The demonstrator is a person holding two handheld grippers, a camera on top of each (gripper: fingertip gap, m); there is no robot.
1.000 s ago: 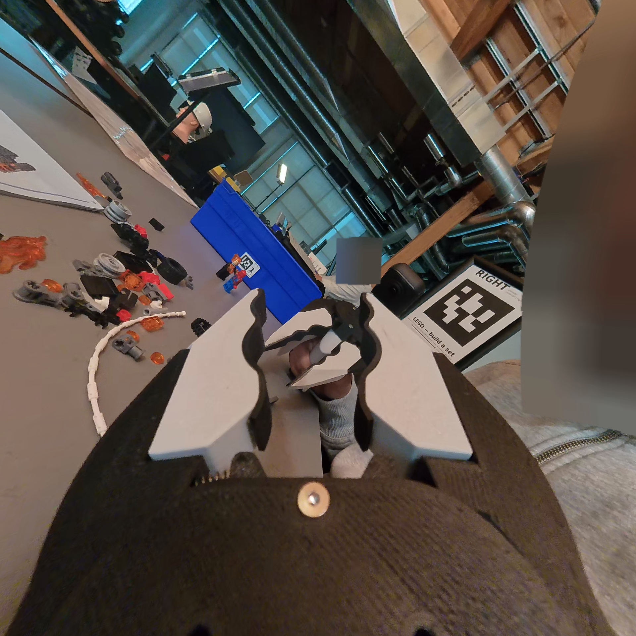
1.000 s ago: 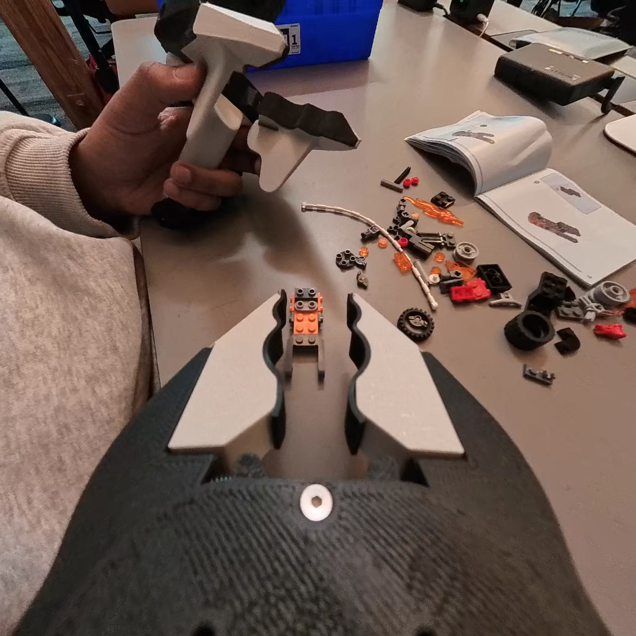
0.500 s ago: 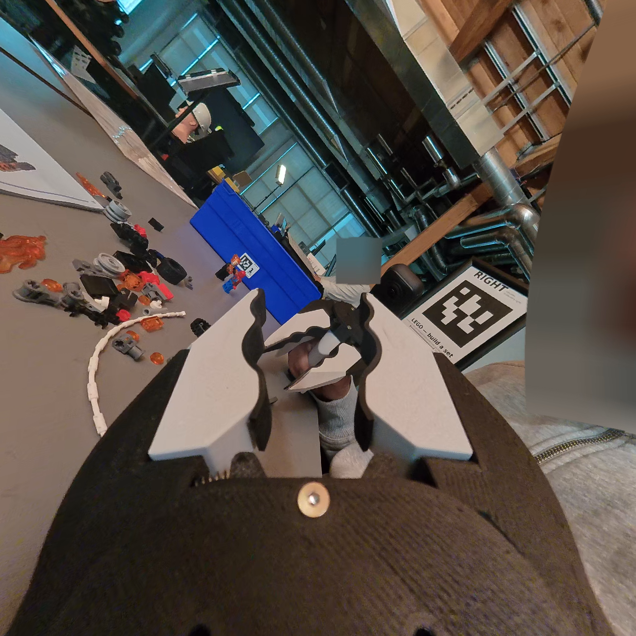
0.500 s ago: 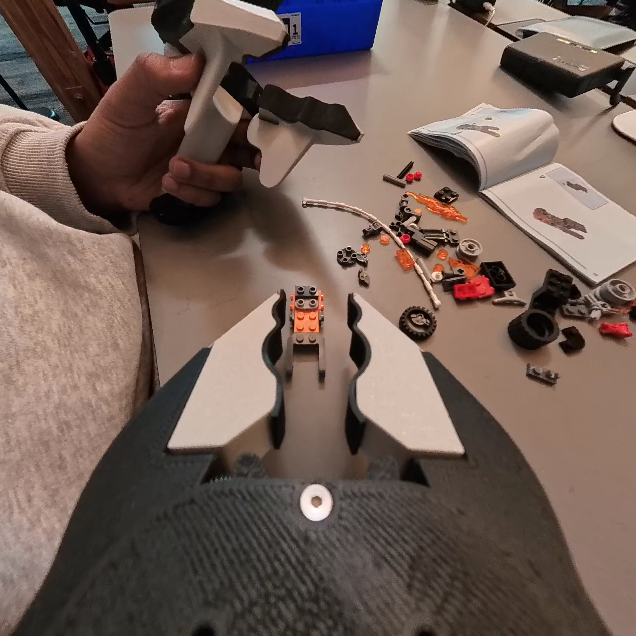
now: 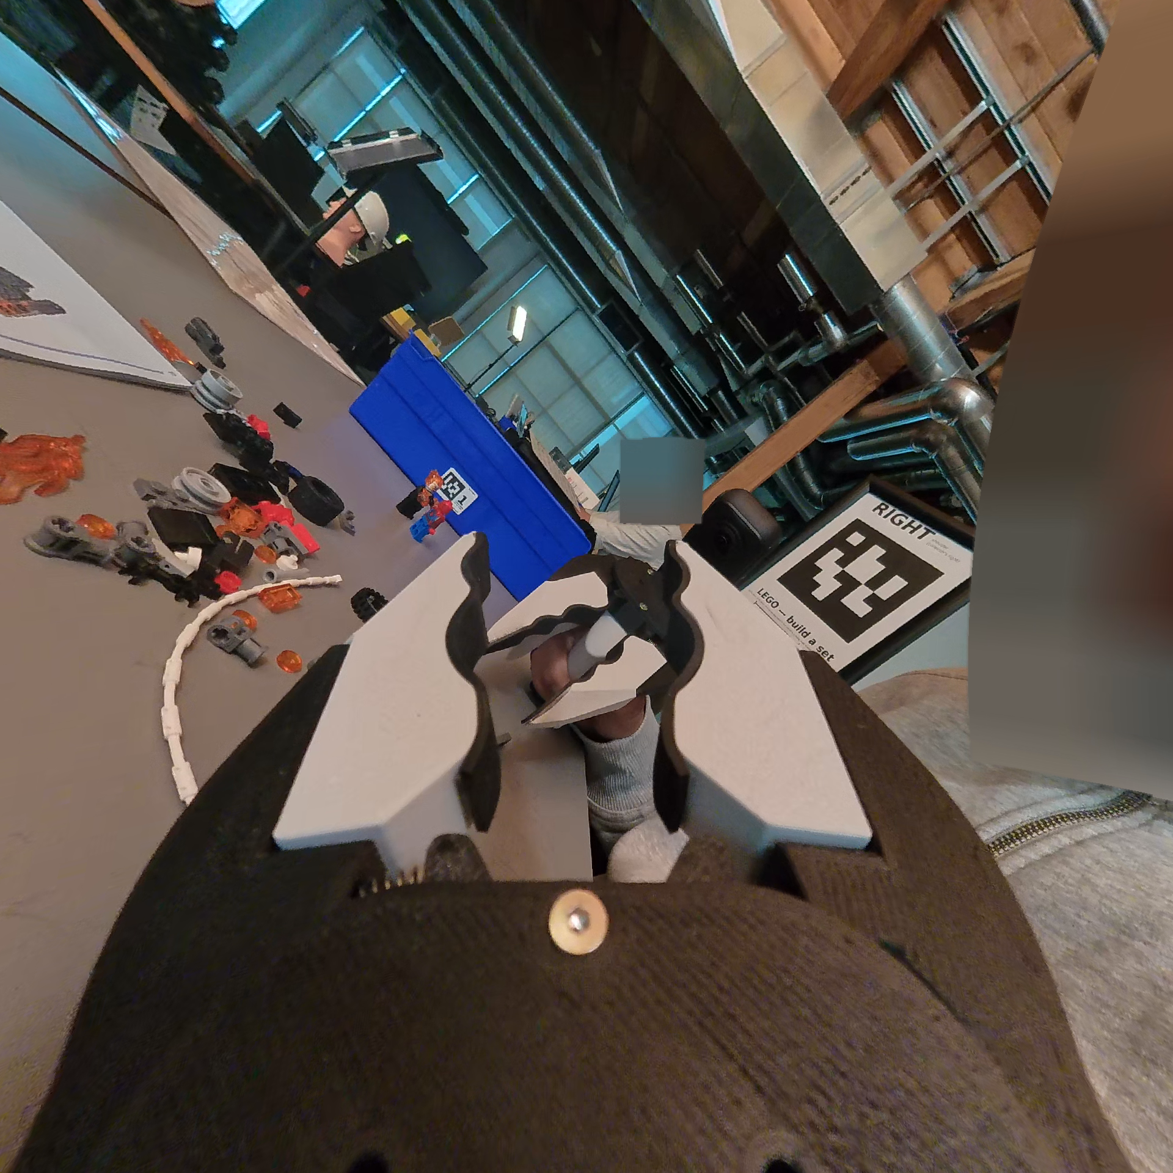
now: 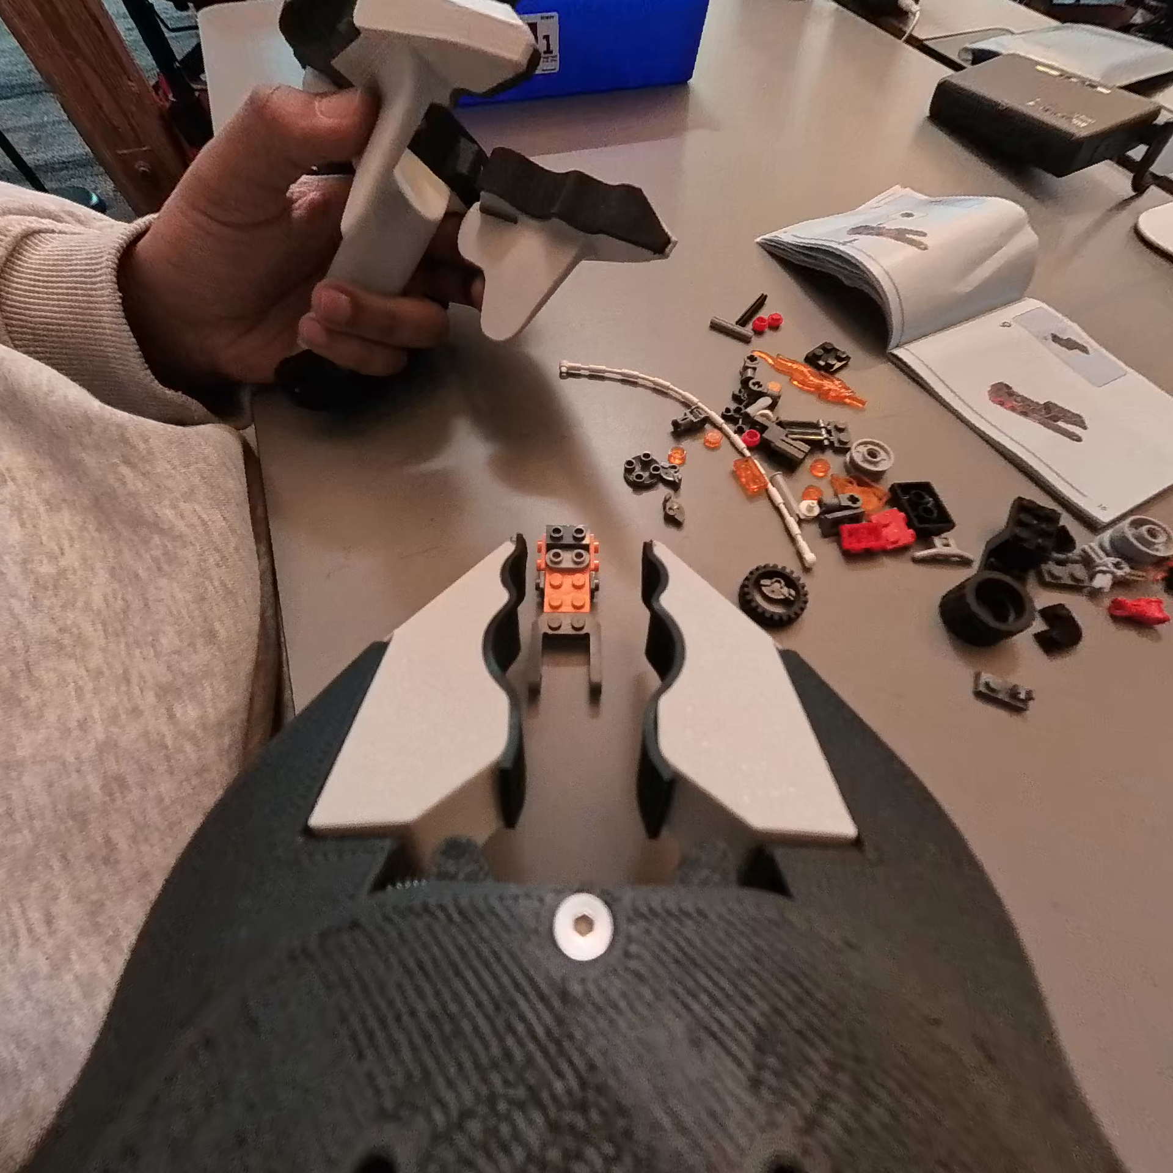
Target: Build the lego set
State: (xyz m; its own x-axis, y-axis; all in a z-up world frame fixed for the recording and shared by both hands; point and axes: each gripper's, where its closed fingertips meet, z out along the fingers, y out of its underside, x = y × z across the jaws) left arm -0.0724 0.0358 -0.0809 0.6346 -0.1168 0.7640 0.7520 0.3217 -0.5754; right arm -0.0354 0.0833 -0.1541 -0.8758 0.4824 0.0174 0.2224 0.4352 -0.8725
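**Right gripper lined up on the half-built model**

The right gripper [image 6: 581,558] hovers low with its jaws parted and empty, the small orange-and-grey lego assembly [image 6: 567,584] lying on the grey table [image 6: 730,159] between its fingertips, touching neither pad. The left gripper [image 6: 565,247], raised in the person's hand [image 6: 254,254] well above the table, also stands open and carries nothing. The step in hand looks like picking up the assembly; the next move calls for closing squarely on its sides without tipping it.

The assembly sits near the table's front edge, close to the person's sleeve, so little room lies on that side. To the right, the black tyre [image 6: 773,587] and the loose parts pile [image 6: 888,501] crowd the space; the instruction booklet [image 6: 1041,406] lies beyond. Bare table lies ahead of the assembly.
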